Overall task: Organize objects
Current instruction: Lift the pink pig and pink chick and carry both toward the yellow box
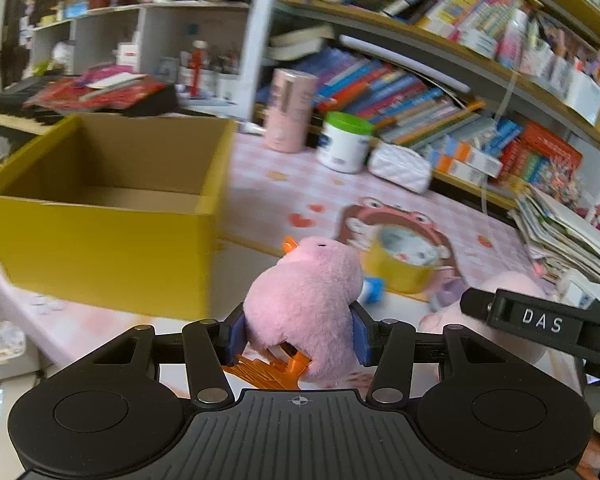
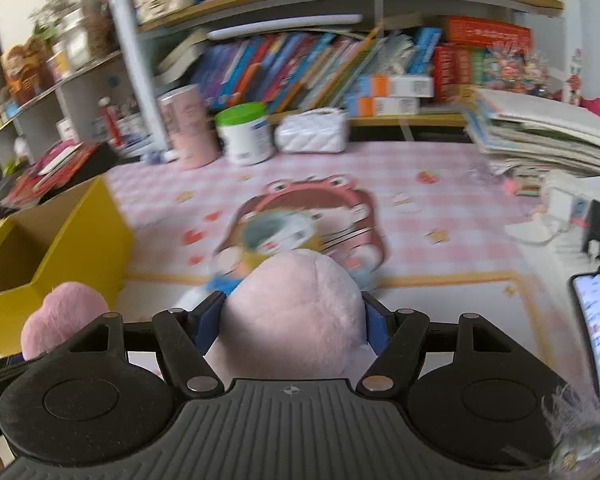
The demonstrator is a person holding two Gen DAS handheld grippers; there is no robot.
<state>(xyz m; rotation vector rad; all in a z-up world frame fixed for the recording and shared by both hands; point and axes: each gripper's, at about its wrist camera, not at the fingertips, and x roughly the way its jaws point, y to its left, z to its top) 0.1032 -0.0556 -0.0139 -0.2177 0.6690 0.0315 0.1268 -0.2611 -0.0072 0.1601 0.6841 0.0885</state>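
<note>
My left gripper [image 1: 298,330] is shut on a pink plush bird [image 1: 306,300] with an orange beak and orange feet, held above the table to the right of an open yellow cardboard box [image 1: 100,240]. The box interior looks empty. My right gripper [image 2: 292,320] is shut on a pale pink plush toy [image 2: 292,320], which fills the space between the blue pads. The pink bird also shows at the lower left of the right wrist view [image 2: 60,316], next to the yellow box [image 2: 76,248]. The right gripper's body shows in the left wrist view [image 1: 540,320].
A yellow tape roll [image 1: 404,264] lies on a frog-shaped mat [image 2: 340,208] on the pink checked tablecloth. A pink canister [image 1: 290,110], a green-lidded white jar [image 1: 344,142] and a white pouch [image 1: 402,166] stand by the bookshelves. Stacked papers [image 2: 540,132] and a phone [image 2: 598,332] are at right.
</note>
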